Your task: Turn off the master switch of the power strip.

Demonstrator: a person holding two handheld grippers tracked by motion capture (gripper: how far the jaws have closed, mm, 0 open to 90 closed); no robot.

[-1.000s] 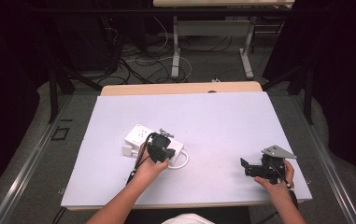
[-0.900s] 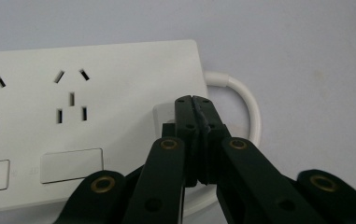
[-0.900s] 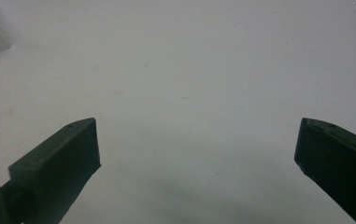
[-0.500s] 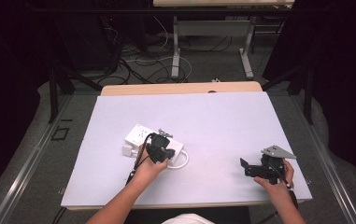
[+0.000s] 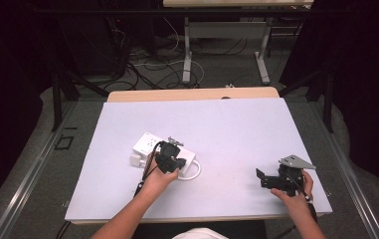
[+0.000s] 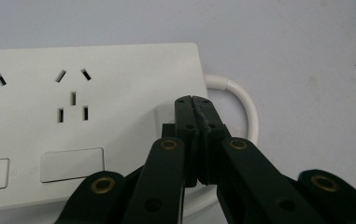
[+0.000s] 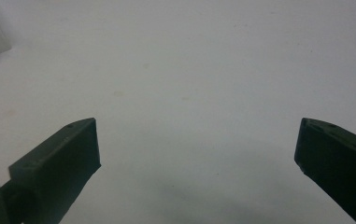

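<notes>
The left gripper (image 6: 195,105), fingers closed, pressed the rigid white plastic power strip (image 6: 73,126); the right gripper (image 7: 196,149) gaped, idle.

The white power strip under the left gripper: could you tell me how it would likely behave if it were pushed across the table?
The power strip looks like a flat, rigid plastic block, so it would probably slide, not tip or roll. Its white cable curves loosely beside it and seems flexible; it may trail or drag. The table surface looks smooth, so friction is probably low.
</notes>
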